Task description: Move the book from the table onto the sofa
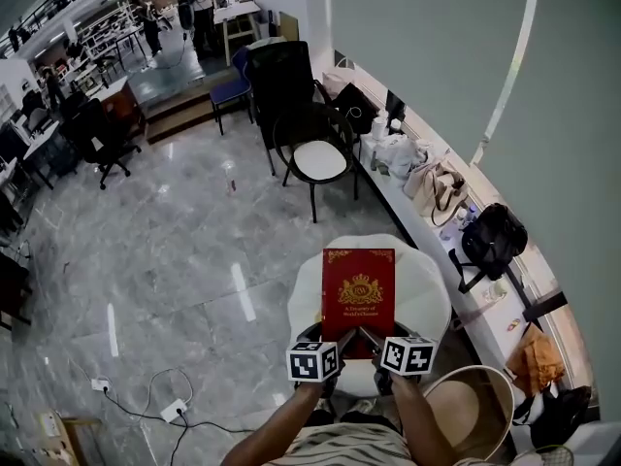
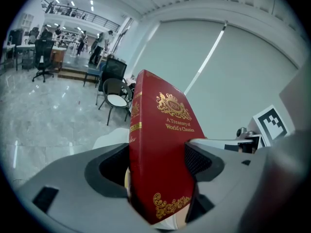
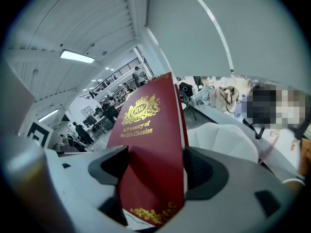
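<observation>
A red hardback book [image 1: 358, 297] with gold lettering hangs in the air above a white round-backed seat [image 1: 427, 289]. My left gripper [image 1: 335, 343] is shut on the book's near left corner, and my right gripper [image 1: 374, 343] is shut on its near right corner. In the left gripper view the book [image 2: 163, 149] stands upright between the dark jaws, spine towards the left. The right gripper view shows the book [image 3: 153, 154] clamped the same way, front cover facing left. The book's near edge is hidden inside both grippers.
A long white ledge [image 1: 427, 231] with bags runs along the right wall. A black chair [image 1: 315, 153] with a white seat stands on the grey marble floor beyond. A round wicker seat [image 1: 475, 406] is near my right arm. Cables and a socket [image 1: 173, 413] lie on the floor at left.
</observation>
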The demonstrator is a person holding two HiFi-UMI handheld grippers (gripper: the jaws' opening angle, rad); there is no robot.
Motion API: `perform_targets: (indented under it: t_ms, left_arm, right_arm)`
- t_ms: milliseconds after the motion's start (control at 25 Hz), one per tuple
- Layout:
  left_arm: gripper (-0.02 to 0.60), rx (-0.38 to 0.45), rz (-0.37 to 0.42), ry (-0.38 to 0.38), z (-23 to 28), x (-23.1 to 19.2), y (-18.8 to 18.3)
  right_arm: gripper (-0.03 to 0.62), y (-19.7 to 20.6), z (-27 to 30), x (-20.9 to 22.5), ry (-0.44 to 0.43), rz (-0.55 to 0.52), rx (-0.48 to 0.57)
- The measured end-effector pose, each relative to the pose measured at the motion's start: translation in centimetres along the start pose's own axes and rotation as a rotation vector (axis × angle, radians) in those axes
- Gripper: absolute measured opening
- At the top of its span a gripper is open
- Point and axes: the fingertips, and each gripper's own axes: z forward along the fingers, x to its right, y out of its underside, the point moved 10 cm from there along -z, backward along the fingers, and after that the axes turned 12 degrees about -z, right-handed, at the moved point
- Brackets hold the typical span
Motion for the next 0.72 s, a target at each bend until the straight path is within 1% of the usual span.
perform_targets:
  t_ms: [240,560,720]
  left_arm:
    - [0.359,-0.032,-0.024,-0.009,2.2,-0.6,0.6]
    - [0.359,-0.062,-0.052,-0.020,3.8,-2.2,1.9]
    - [0.359,-0.078,-0.066,-0.024,5.8,-2.9,2.8]
  right_arm:
    - [0.365,0.7,1.3,1.7,0.004,0.013,-0.031]
    - [0.365,2.5,2.9,2.6,0.009,0.036,-0.057]
    - [0.365,3.6,4.1,4.0,0.016,0.043,-0.075]
